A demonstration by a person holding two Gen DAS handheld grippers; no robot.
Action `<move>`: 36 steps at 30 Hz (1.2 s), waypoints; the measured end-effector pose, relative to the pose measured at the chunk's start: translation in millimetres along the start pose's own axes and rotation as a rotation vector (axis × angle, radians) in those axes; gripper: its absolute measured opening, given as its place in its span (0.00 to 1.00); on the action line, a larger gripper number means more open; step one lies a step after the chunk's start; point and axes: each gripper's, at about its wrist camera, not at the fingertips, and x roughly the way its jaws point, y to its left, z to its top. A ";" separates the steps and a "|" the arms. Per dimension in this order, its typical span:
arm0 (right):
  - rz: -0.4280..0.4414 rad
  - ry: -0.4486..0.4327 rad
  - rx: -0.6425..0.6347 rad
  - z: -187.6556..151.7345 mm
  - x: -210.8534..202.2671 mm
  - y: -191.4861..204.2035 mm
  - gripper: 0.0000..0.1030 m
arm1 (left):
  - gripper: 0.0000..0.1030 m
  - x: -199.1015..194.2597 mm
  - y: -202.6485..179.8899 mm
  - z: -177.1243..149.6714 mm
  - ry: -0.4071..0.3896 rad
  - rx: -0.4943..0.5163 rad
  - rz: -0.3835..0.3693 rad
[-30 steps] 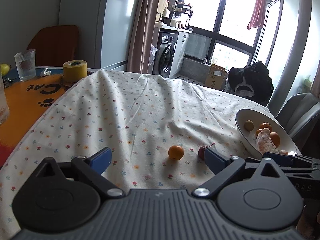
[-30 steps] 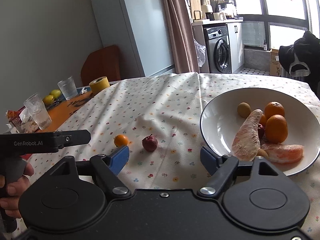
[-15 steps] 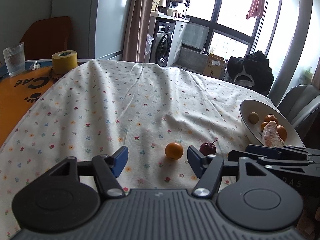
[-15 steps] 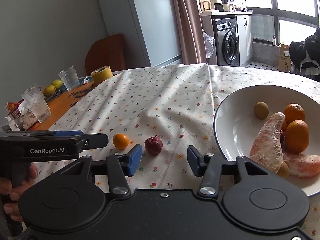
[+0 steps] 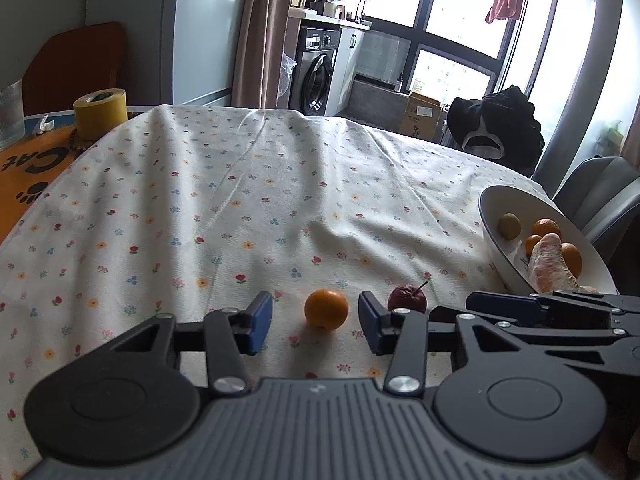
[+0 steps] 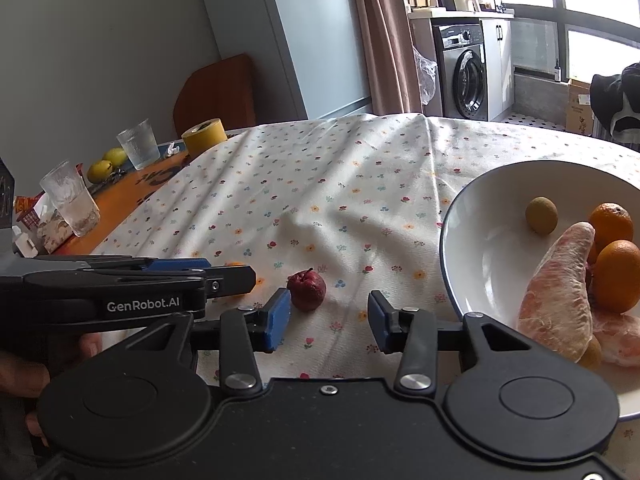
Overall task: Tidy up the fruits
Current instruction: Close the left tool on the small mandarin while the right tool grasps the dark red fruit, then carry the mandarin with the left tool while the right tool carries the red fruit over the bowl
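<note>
Left of the white bowl [image 5: 490, 216] on the bench, the small orange [image 5: 326, 308] sits between the released left tongs [image 5: 316, 320], light, firm, apt to roll, best pinched across its middle; right tongs [image 6: 326, 320] gape empty.

A flowered cloth [image 5: 240, 184] covers most of the surface [image 5: 24, 176]. On the cloth lie a small orange [image 5: 326, 308], a dark red fruit [image 5: 407, 298] just beside it, and a white bowl [image 6: 476, 216] of fruit. The bare orange part holds a tape roll [image 5: 101, 113] and glasses [image 6: 70, 204].
</note>
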 end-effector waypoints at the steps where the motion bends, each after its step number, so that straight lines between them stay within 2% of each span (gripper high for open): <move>1: -0.002 0.002 -0.003 0.6 0.9 0.8 0.42 | 0.43 1.4 -0.6 -0.2 0.000 0.002 0.001; 3: -0.007 0.004 -0.006 1.8 2.4 1.9 0.42 | 0.32 4.6 -0.6 -1.1 0.008 0.002 -0.001; 4: -0.009 0.005 -0.008 2.4 2.9 2.7 0.42 | 0.22 6.0 0.6 -1.9 0.018 -0.003 -0.007; 18: -0.018 0.019 -0.055 9.0 22.7 24.8 0.42 | 0.22 -24.1 27.5 -0.9 -0.021 -0.051 0.050; 19: -0.023 0.020 -0.056 8.3 25.0 26.1 0.38 | 0.22 -26.0 29.3 -1.4 -0.023 -0.056 0.054; 21: -0.042 0.033 -0.063 6.7 28.9 27.6 0.23 | 0.22 -30.2 32.1 -1.9 -0.028 -0.065 0.061; 36: -0.080 -0.055 -0.033 5.8 -13.2 21.1 0.22 | 0.22 -50.6 18.4 -2.2 -0.074 -0.063 0.058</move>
